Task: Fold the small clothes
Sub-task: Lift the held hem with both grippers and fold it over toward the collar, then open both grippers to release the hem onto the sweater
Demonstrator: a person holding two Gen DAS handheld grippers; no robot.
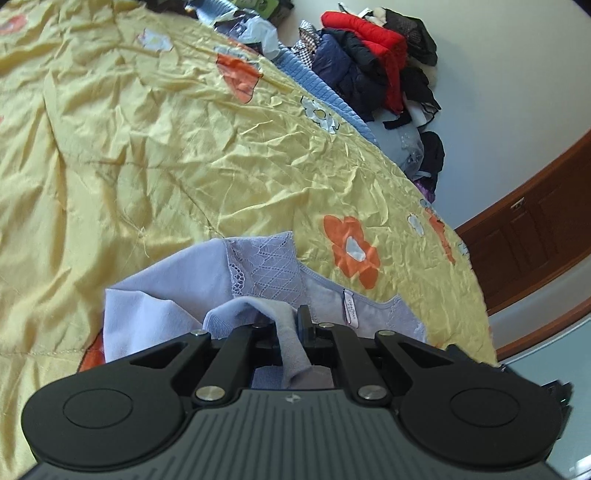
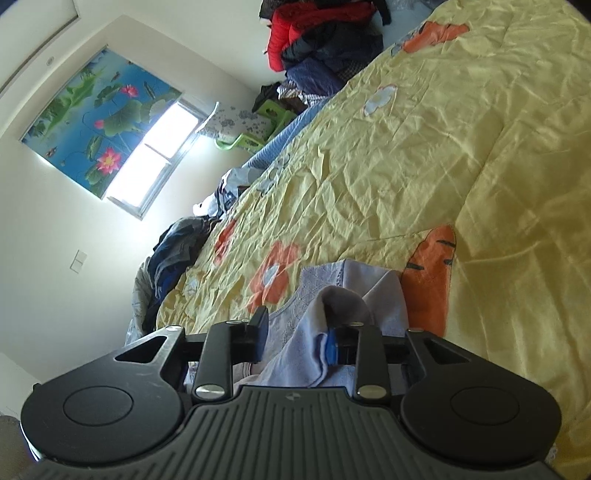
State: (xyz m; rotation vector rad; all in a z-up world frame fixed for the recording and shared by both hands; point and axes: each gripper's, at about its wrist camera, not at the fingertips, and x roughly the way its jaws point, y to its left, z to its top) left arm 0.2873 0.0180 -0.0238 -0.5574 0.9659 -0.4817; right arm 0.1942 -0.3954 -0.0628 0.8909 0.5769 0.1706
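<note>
A small lilac garment (image 1: 266,273) is seen on a yellow quilt (image 1: 147,147) with orange and white flowers, near the quilt's edge on the side closest to both cameras. The garment has a lace panel (image 1: 266,266) and a small white label (image 1: 349,308) at its inner hem. In the left wrist view, the left gripper (image 1: 291,328) is closed on a fold of the garment: a strip of the cloth is pinched between the two fingers and hangs down behind them, toward the camera. The rest of the garment is spread flat on the quilt in front of this gripper. In the right wrist view, the right gripper (image 2: 297,328) is seen with its fingers apart. A raised fold of the garment (image 2: 332,306) lies between them and is draped against the right finger's blue pad (image 2: 331,347), while the left finger is separated from the cloth by a gap, so nothing is clamped there. Beyond the far edge of the quilt, a pile of clothes (image 1: 373,51) with a red jacket (image 1: 369,33) and dark pieces is visible against the wall. A wooden door (image 1: 535,229) is shown at the right of the left view. In the right view, a window (image 2: 155,155) and a lotus blind (image 2: 96,114) above it are seen on the wall, and a green stool (image 2: 258,129) stands beside the bed.
</note>
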